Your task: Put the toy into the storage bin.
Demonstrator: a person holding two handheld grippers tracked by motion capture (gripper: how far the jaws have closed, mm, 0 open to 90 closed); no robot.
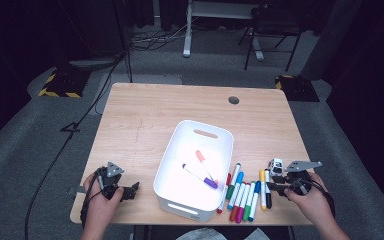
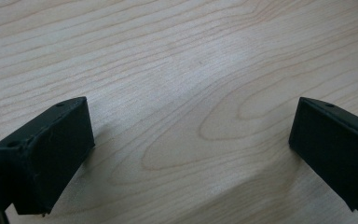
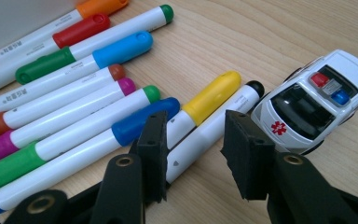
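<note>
**Right gripper lowered over two markers beside the toy ambulance**

I held my right gripper [image 3: 193,149] low over the row of markers on the wooden table [image 1: 145,110], its jaws parted around the two nearest the toy. In the right gripper view, the black-capped marker [image 3: 214,126] lay in the gap between the pads, and the yellow-capped marker [image 3: 209,98] ran just beside it, passing behind the left-hand jaw. The pads did not press on either one: I could see daylight on the right side of the black-capped marker, so the jaws stood open and gripped nothing.

The white toy ambulance [image 3: 317,100], with its red and blue roof lights, sat touching or nearly touching the tip of the black-capped marker. The other markers [image 3: 70,102] lay side by side farther off, between my gripper and the white bin [image 1: 180,145]. In the high view, an orange marker [image 1: 200,158] and a purple marker [image 1: 200,176] lay inside that bin.

My left gripper [image 2: 191,144] rested at the table's near left corner, well apart from the bin, its jaws wide open over bare wood.
</note>
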